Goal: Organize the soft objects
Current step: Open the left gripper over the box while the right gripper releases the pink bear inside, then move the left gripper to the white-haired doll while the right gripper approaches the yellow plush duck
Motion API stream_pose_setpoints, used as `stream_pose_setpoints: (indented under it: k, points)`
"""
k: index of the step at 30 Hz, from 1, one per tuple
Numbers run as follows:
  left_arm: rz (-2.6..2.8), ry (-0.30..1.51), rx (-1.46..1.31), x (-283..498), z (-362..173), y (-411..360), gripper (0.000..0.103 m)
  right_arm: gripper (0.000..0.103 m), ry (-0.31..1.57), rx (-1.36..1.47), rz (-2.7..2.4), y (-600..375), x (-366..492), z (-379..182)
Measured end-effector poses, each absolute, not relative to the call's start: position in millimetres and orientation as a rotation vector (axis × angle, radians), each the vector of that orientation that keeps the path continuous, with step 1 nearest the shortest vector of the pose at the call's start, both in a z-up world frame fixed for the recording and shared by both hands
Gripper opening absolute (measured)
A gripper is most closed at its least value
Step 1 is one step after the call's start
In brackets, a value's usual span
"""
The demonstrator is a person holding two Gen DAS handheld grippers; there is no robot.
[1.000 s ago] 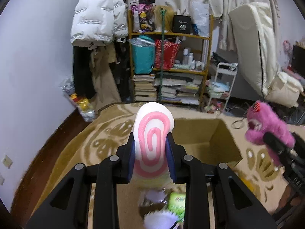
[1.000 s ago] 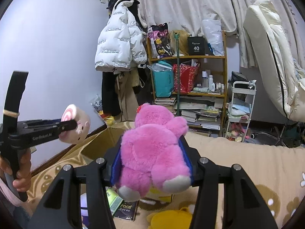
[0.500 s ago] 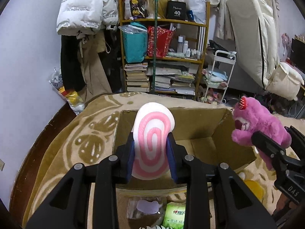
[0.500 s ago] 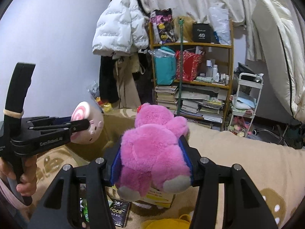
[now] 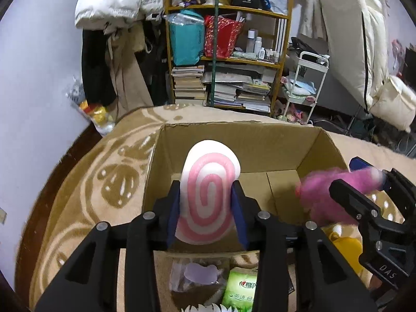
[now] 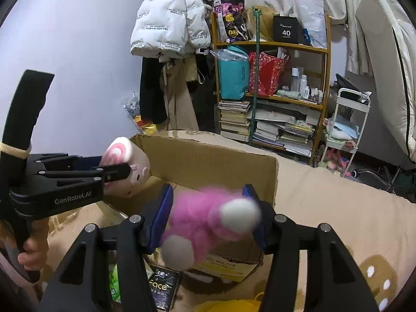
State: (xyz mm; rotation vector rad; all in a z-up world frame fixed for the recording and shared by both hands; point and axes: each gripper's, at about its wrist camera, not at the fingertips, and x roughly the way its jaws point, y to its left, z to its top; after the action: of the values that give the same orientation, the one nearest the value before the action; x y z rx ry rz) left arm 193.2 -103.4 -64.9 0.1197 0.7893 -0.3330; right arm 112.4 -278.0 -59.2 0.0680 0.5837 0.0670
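My left gripper point(image 5: 206, 209) is shut on a white plush with a pink spiral point(image 5: 209, 195) and holds it over the near edge of an open cardboard box point(image 5: 286, 140). The plush also shows in the right wrist view point(image 6: 127, 166), with a pig face. My right gripper point(image 6: 210, 215) has its jaws spread wide. The pink teddy bear point(image 6: 208, 221) between them is blurred and tipped head down over the box point(image 6: 208, 156). In the left wrist view the bear point(image 5: 327, 195) hangs over the box's right wall.
A patterned beige blanket point(image 5: 104, 182) lies under the box. A green tissue pack point(image 5: 240, 290), a clear bag point(image 5: 197, 275), a dark "Face" packet point(image 6: 163, 284) and a yellow plush point(image 6: 231, 305) lie in front. A cluttered shelf point(image 5: 228, 52) stands behind.
Both grippers have moved forward and down to the box. The right jaws have spread and the pink bear has tipped over, blurred, falling toward the box. The left still holds its plush.
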Motion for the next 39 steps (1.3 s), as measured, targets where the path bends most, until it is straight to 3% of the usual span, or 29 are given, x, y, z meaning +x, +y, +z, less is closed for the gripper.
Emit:
stream_pose_setpoints:
  k: [5,7,10,14,16,20,22,24,39]
  points:
    - [-0.301,0.804,0.114,193.7,-67.2,-94.7,0.041,0.060,0.573,0.091,0.063,-283.5,109.3,-57.6]
    - [-0.294,0.788,0.107,190.4,-63.8,-91.6,0.056,0.065,0.571,0.101,0.058,-285.6,106.9,-56.5]
    - [-0.295,0.761,0.121,183.6,-56.8,-89.6,0.067,0.067,0.560,0.111,0.053,-287.2,100.2,-52.6]
    - [-0.296,0.775,0.137,174.7,-51.3,-86.2,0.072,0.074,0.556,0.108,0.049,-286.2,94.2,-48.2]
    - [-0.285,0.770,0.148,169.4,-49.5,-84.3,0.081,0.079,0.549,0.112,0.043,-285.8,88.1,-44.8]
    - [-0.264,0.762,0.164,154.9,-45.7,-78.2,0.084,0.091,0.531,0.128,0.034,-285.2,72.9,-37.4]
    - [-0.265,0.770,0.161,148.7,-44.4,-74.6,0.096,0.096,0.527,0.130,0.025,-285.2,64.6,-33.7]
    - [-0.264,0.768,0.151,141.2,-41.0,-70.5,0.096,0.103,0.529,0.134,0.014,-285.2,57.3,-30.0]
    - [-0.282,0.822,0.154,85.2,-39.6,-55.1,0.099,0.103,0.554,0.135,0.002,-272.3,-0.4,-23.0]
